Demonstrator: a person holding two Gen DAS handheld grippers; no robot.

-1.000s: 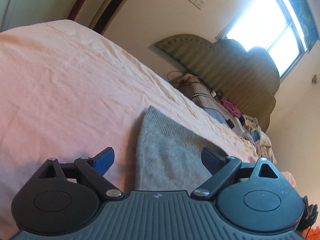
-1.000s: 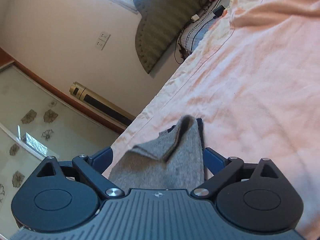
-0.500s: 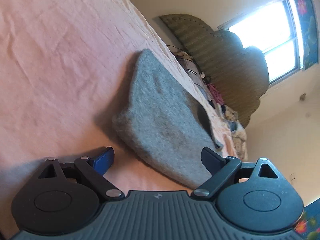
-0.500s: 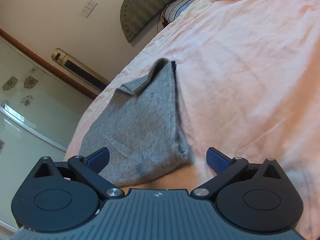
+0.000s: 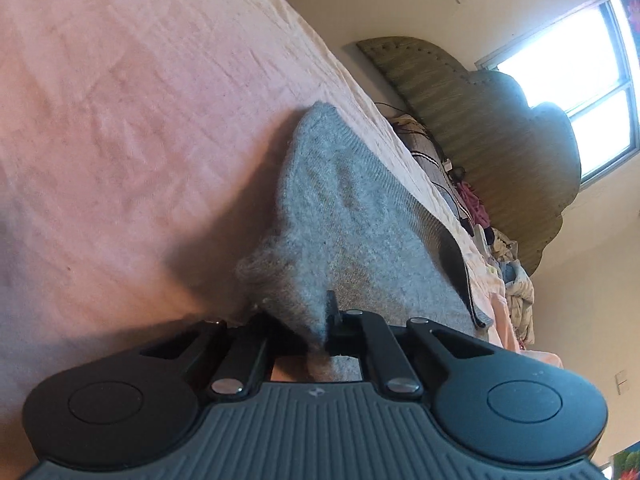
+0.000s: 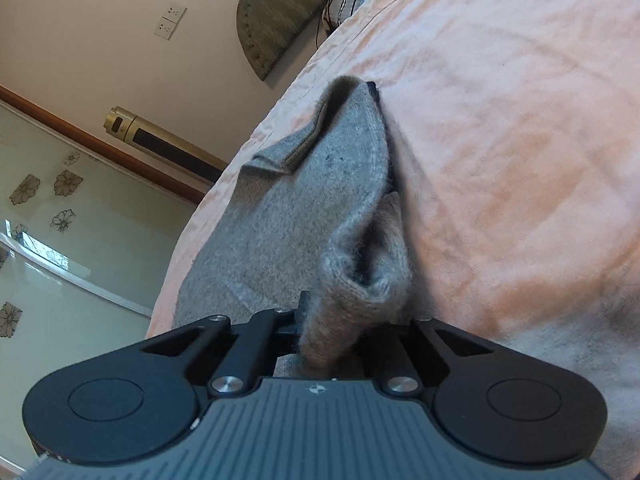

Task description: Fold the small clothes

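A small grey knitted garment [image 5: 340,216] lies on the pink bedsheet [image 5: 120,120]. My left gripper [image 5: 304,324] is shut on its near corner, where the fabric bunches up between the fingers. In the right wrist view the same grey garment [image 6: 304,208] stretches away from me, with a folded ribbed edge at its far end. My right gripper [image 6: 332,328] is shut on a pinched fold of its other near corner. The fingertips of both grippers are hidden in the fabric.
A padded green headboard [image 5: 500,120] stands at the far end of the bed, with a pile of clothes and cables [image 5: 492,232] below it. A gold standing appliance [image 6: 160,140] and a glass sliding door [image 6: 60,220] lie beyond the bed edge.
Both grippers were open over the garment's near edge. Now both have closed on its corners, and the fabric is bunched up in the jaws.
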